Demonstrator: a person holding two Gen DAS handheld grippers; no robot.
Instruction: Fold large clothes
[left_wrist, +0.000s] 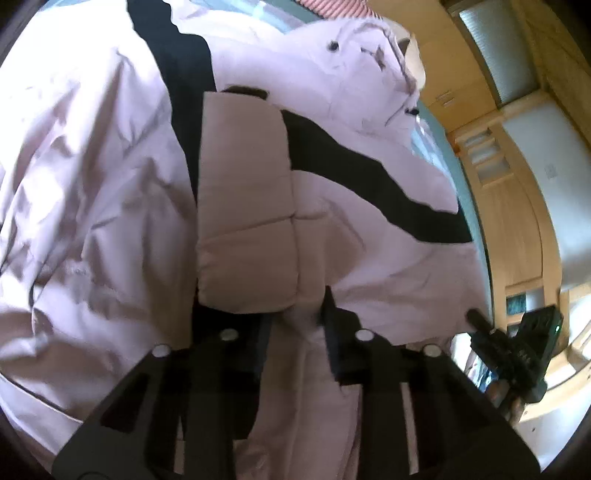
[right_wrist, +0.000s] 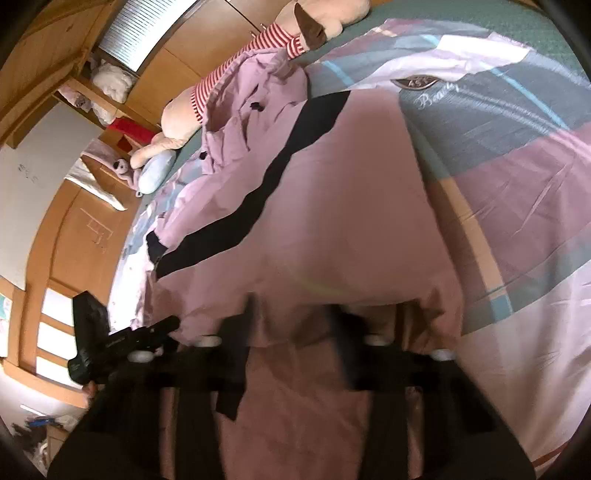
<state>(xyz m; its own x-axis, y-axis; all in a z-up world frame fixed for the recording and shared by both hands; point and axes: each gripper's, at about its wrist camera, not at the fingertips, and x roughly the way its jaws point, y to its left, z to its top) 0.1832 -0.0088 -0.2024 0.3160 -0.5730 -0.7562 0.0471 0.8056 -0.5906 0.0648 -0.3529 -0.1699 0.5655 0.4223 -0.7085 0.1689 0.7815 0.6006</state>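
Note:
A large pale pink padded jacket (left_wrist: 92, 192) with black stripes (left_wrist: 354, 166) lies spread on a bed. Its collar and snaps point away from me. My left gripper (left_wrist: 291, 317) is shut on a bunched fold of the jacket's hem, with fabric filling the space between its fingers. In the right wrist view the same jacket (right_wrist: 332, 192) fills the middle. My right gripper (right_wrist: 291, 328) is shut on the jacket's hem too, and the fabric drapes over its fingers. Each gripper shows at the other view's edge: the right gripper in the left wrist view (left_wrist: 517, 350), the left gripper in the right wrist view (right_wrist: 110, 343).
The bed has a patchwork cover (right_wrist: 517, 155) in teal, pink and white. A plush toy in a red-striped top (right_wrist: 236, 74) lies at the far end. Wooden wardrobes and shelves (right_wrist: 74, 229) stand beside the bed, also in the left wrist view (left_wrist: 517, 221).

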